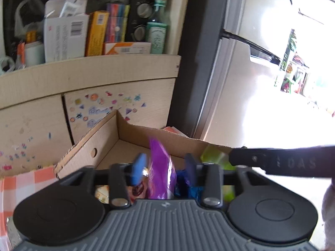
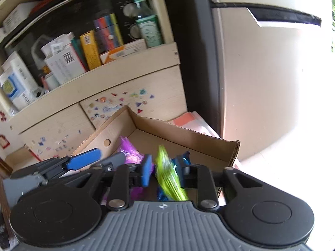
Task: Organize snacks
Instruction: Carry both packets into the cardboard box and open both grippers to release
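A brown cardboard box (image 1: 134, 133) stands open below me, also in the right wrist view (image 2: 180, 136). My left gripper (image 1: 165, 167) is open over the box, a purple snack packet (image 1: 160, 167) hangs loose between its blue fingers. My right gripper (image 2: 165, 169) is open over the box with a lime-green packet (image 2: 169, 177) between its fingers. The left gripper's blue finger (image 2: 83, 159) and the purple packet (image 2: 130, 153) show at the left of the right wrist view. Blue-wrapped snacks (image 1: 186, 186) and a green packet (image 1: 213, 156) lie below.
A beige wooden cabinet (image 1: 88, 77) with stickers stands behind the box; its shelf holds cartons (image 1: 65, 35) and a green bottle (image 1: 158, 31). A white fridge (image 2: 261, 73) stands to the right. An orange-checked cloth (image 1: 27, 184) lies at the left. The right gripper's dark arm (image 1: 282, 163) crosses the right side.
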A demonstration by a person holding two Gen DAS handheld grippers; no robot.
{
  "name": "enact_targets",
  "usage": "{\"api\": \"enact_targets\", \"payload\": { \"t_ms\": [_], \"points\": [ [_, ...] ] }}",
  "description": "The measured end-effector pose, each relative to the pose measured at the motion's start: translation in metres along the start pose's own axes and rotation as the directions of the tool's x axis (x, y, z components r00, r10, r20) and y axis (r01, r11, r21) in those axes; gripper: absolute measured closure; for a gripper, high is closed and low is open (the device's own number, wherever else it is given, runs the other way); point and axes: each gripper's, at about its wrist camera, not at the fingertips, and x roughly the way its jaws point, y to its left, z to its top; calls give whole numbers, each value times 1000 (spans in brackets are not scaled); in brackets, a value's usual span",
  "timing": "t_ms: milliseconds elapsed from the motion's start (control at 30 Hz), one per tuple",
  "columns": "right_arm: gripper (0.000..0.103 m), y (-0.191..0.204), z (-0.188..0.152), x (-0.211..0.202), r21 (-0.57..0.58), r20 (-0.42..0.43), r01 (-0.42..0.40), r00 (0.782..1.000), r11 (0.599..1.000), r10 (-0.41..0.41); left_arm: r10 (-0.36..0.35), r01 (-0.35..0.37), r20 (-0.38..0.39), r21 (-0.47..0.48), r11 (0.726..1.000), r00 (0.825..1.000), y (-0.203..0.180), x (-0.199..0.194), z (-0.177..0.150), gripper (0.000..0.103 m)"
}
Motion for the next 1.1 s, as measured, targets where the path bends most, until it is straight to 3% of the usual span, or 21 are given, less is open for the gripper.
{"api": "enact_targets", "payload": {
  "t_ms": [67, 100, 533, 667, 833, 1100],
  "points": [
    [58, -3, 1, -2, 22, 7, -2, 1000, 1000, 2, 18, -18, 5, 21, 1000, 1000, -4, -3, 0, 35],
    [54, -4, 1, -2, 29, 10, -2, 1000, 1000, 2, 16, -16, 5, 20, 1000, 1000, -3, -5, 1, 33],
    [43, 3, -4, -6, -26, -8, -58, 998, 998, 58, 81, -81, -84, 8, 997, 993, 14, -26, -9, 33],
    [40, 10, -9, -7, -72, -26, -101, 995, 992, 99, 65, -69, -114, -29, 997, 991, 29, -38, -15, 33],
    [37, 20, -19, -8, -146, -69, -153, 987, 977, 144, 86, -86, -133, 2, 996, 987, 41, -53, -23, 33],
    [35, 37, -39, -9, -251, -157, -244, 965, 937, 209, 58, -56, -199, 13, 998, 978, 65, -78, -47, 31]
  ]
}}
